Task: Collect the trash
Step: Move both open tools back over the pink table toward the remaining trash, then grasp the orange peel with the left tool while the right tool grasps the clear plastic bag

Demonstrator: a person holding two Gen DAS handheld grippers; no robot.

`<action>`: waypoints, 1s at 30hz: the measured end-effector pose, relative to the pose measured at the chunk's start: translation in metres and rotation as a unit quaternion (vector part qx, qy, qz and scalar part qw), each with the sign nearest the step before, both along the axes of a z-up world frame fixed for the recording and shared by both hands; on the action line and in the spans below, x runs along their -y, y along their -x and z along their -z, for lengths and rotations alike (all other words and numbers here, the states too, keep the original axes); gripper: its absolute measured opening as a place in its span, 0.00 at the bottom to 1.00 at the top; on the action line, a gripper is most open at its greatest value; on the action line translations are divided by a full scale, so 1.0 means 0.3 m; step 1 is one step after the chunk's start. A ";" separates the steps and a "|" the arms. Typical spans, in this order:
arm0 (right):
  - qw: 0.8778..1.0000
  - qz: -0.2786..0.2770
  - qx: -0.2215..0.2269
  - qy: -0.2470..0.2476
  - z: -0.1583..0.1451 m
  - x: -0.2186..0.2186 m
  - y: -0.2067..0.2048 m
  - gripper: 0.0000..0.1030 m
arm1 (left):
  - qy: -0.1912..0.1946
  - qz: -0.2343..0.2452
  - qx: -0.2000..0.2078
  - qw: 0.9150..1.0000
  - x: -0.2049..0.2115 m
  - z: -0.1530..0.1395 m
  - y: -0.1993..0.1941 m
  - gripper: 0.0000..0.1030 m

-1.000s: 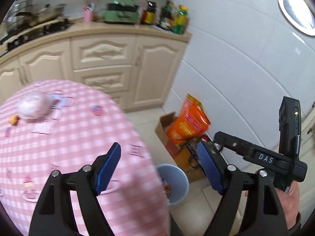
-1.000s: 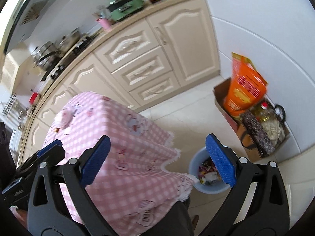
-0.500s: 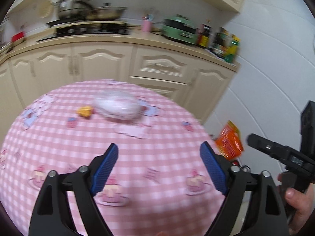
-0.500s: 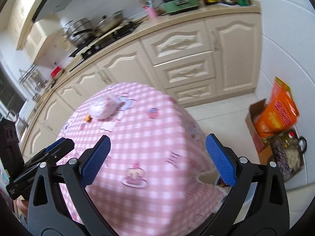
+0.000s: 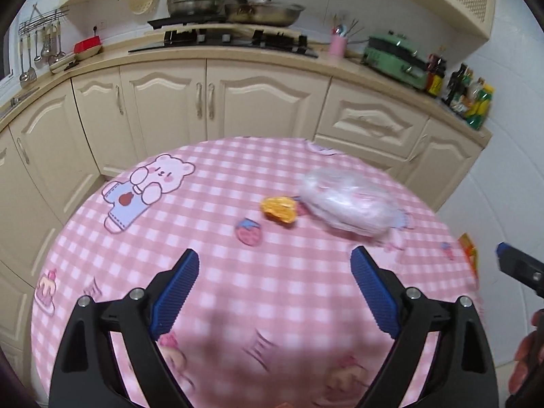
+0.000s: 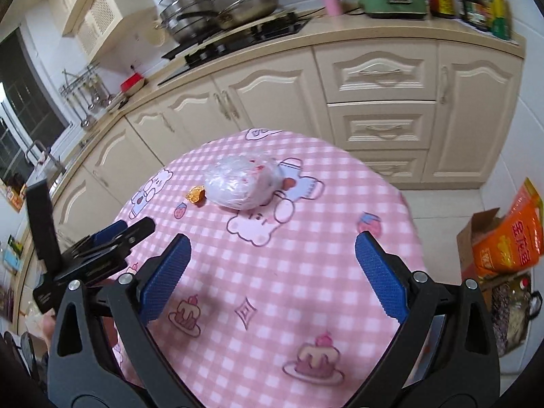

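- Cream kitchen cabinets (image 5: 265, 102) are seen behind a pink checked table (image 5: 238, 272), now swung into view.
- Crumpled plastic bag (image 5: 346, 204) and orange scrap (image 5: 278, 208) are left lying mid-table, uncollected.
- Left gripper (image 5: 274, 284), just opened wider, and right gripper (image 6: 270, 272) are held spread, empty, short of them.

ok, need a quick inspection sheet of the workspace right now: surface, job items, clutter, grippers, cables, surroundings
Surface: round table under a pink checked cloth with cartoon prints.
Job's things: crumpled clear plastic bag and small orange scrap beside it, both lying on the cloth.
Clutter: nothing seen on the table beyond those two.
Grippers: left gripper open and empty, its jaws just opened wider; right gripper open and empty. Both above the near edge.
Cables: nothing seen.
Surroundings: cream cabinets, stove with pots, cardboard box with an orange bag on the floor.
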State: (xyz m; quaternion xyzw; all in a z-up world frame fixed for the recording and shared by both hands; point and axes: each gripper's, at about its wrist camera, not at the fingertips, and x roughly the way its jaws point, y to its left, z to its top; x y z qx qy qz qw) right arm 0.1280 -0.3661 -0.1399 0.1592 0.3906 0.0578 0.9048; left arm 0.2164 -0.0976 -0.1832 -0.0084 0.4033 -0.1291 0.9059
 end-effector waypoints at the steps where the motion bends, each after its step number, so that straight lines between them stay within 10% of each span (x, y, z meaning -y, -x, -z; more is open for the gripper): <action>1: 1.000 -0.005 -0.002 0.000 0.006 -0.008 -0.016 0.93 | -0.004 0.000 -0.002 1.000 -0.001 0.013 -0.022 0.86; 15: 0.998 -0.048 -0.031 -0.012 0.113 -0.092 -0.234 0.93 | -0.034 0.026 -0.032 0.999 0.063 0.152 -0.280 0.86; 21: 0.997 -0.065 -0.038 -0.003 0.138 -0.154 -0.337 0.93 | -0.038 0.035 -0.029 0.998 0.063 0.159 -0.294 0.35; 26: 0.996 -0.076 -0.050 0.025 0.171 -0.214 -0.441 0.92 | -0.018 0.038 -0.033 0.999 0.018 0.154 -0.273 0.35; 30: 0.993 -0.086 -0.064 0.053 0.211 -0.255 -0.488 0.68 | -0.009 0.026 -0.033 0.999 -0.029 0.148 -0.230 0.35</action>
